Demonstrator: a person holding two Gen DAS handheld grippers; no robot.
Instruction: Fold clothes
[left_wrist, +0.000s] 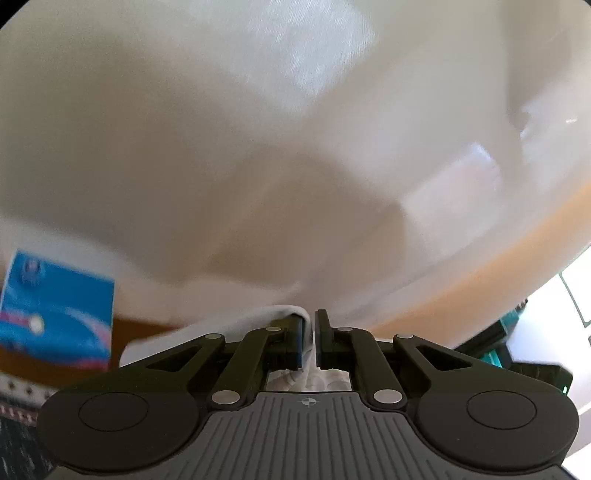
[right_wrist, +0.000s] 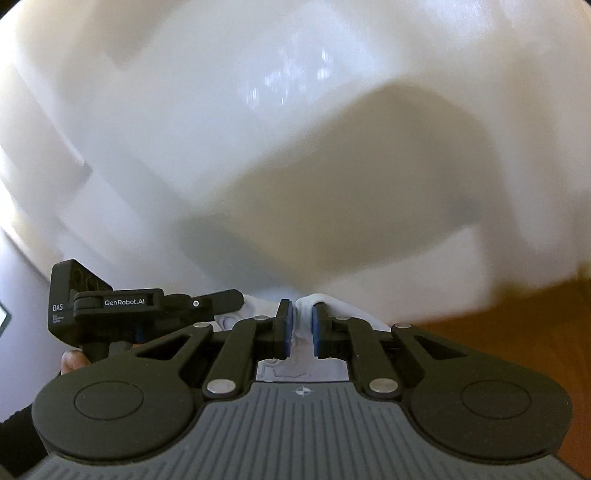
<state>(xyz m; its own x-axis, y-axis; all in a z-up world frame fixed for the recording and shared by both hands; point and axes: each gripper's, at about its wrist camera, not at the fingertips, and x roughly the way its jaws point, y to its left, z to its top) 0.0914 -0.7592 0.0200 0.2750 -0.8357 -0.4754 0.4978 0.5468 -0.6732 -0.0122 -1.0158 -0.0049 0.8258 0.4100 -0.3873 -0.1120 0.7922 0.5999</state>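
While pinched in both claws, white garment (left_wrist: 258, 147) billows ahead.

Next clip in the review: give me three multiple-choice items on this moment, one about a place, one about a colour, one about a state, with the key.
1. Where does the blue box sit in the left wrist view?
A. lower left
B. top centre
C. far right

2. What colour is the garment?
A. red
B. white
C. black

3. How is the right gripper?
A. wide open, nothing in it
B. shut on the garment
C. out of view

Key:
1 A, the blue box lies at the lower left edge, beside the left gripper.
2 B, the garment fills both views as white cloth.
3 B, the right gripper has a bunch of white cloth pinched between its blue pads.
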